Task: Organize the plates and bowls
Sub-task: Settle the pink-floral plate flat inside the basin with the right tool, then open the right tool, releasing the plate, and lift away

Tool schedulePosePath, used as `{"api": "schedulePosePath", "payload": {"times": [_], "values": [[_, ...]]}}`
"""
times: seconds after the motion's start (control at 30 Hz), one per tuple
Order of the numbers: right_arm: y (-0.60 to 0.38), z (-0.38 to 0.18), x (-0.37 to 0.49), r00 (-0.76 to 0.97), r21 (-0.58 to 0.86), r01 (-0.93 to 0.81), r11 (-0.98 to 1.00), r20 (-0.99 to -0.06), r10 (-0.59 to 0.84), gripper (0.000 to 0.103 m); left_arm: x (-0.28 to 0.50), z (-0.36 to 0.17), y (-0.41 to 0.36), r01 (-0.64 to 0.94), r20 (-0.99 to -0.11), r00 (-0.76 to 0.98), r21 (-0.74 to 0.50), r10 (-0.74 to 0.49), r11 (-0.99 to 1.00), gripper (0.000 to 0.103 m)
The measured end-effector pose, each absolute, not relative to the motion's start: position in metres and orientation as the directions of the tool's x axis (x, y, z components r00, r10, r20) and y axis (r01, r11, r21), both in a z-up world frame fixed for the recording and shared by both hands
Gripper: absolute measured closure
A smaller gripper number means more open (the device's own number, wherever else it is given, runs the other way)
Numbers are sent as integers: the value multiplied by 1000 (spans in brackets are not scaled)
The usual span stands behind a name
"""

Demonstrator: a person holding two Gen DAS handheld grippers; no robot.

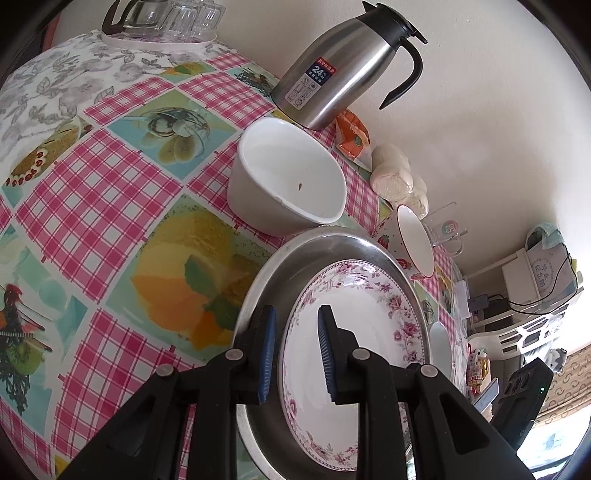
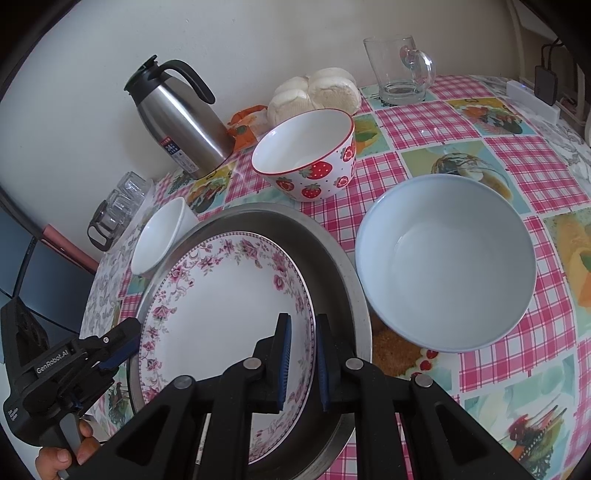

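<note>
Left wrist view: left gripper (image 1: pixel 297 354) sat spread over the near edge of the metal tray (image 1: pixel 273 266), one blue pad outside the rim of the floral plate (image 1: pixel 354 332), the other pad over the plate's white centre. Could not tell whether either pad touched the plate. Floral plate lay inside the tray. White bowl (image 1: pixel 288 173) stood just beyond the tray on the checked surface (image 1: pixel 110 206); speck visible on its inner wall. Strawberry bowl (image 1: pixel 413 240) off to the right of the tray, near the wall. Steel thermos jug (image 1: pixel 343 66) behind the white bowl, an orange packet (image 1: pixel 352 136) and a bag of pale buns (image 1: pixel 397 177) beside it. Glass pot and tumblers on a tray (image 1: pixel 162 22) at the far corner.

Right wrist view: right gripper (image 2: pixel 303 363) straddled the right rim of the floral plate (image 2: pixel 221 295), pads narrowly apart with the rim between them; contact not clear enough to call a pinch. Metal tray (image 2: pixel 332 251) held the plate. Pale blue bowl (image 2: pixel 447 262) just right of the tray, empty. Strawberry bowl (image 2: pixel 310 155) behind the tray, white bowl (image 2: pixel 162 236) at its left. Glass mug (image 2: pixel 399 70) far back. Left gripper (image 2: pixel 125 347) seen at the plate's left edge, hand (image 2: pixel 66 454) on its grip.
</note>
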State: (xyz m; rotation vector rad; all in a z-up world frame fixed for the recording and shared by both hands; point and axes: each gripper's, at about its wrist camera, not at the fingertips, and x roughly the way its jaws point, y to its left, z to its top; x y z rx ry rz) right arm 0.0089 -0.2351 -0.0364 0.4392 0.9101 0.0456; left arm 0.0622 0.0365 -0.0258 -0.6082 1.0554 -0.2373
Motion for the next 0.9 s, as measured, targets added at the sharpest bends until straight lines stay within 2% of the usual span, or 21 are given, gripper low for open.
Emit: {"api": "schedulePosePath", "payload": {"times": [0.27,0.37,0.77,0.83,0.87,0.9], "values": [[-242,-28,3,654,387,160,908,-730,196,87,62,-27,37,-103,-745,482,-570,-461,815,80],[-246,-26,1,666,385,171,907,-724,181,80,62,-27,37,-103,-745,481,-570,-461,815,80],[-248,-15,-6,700,415,148,898,-685,201,80,56,-6,31,-32,-719,532,-545,-447,838,79],[-246,-11,-8,713,408,138,903,-674,195,80,53,0,28,-17,-721,548,-515,-423,857,68],[-245,-10,-8,718,398,136,907,-671,187,76,52,2,27,-13,-726,554,-498,-409,867,54],[-244,-8,-9,722,387,135,912,-669,177,71,52,4,25,-9,-731,558,-479,-393,878,46]]}}
